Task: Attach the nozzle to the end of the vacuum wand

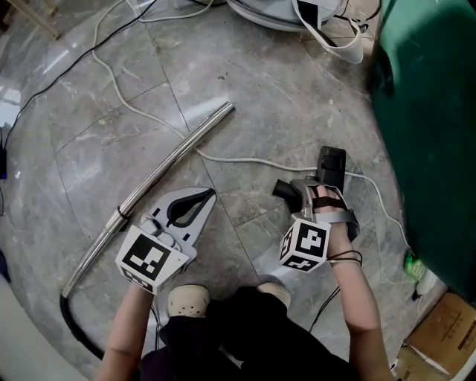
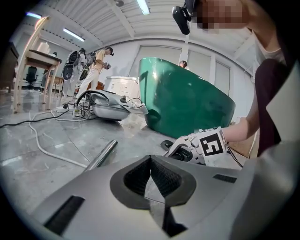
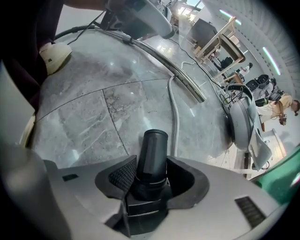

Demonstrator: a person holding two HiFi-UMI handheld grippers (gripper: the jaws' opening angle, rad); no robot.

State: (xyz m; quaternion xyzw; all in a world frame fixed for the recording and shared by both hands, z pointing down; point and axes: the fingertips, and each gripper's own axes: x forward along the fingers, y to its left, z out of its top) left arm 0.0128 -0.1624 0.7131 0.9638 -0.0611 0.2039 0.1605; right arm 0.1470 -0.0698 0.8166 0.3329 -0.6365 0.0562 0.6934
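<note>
The black nozzle lies on the grey stone floor at the right, and its round neck points toward the wand. My right gripper points steeply down over it, and the jaws close on the neck's collar. The long chrome vacuum wand lies diagonally on the floor to the left, its open end at the upper right. My left gripper hovers low beside the wand's middle, shut with nothing in it. The wand shows just ahead of its jaws.
A white cable runs across the floor between wand and nozzle. A large green tub fills the right side, and a cardboard box sits below it. The vacuum body is at the top. The person's shoe is near the bottom.
</note>
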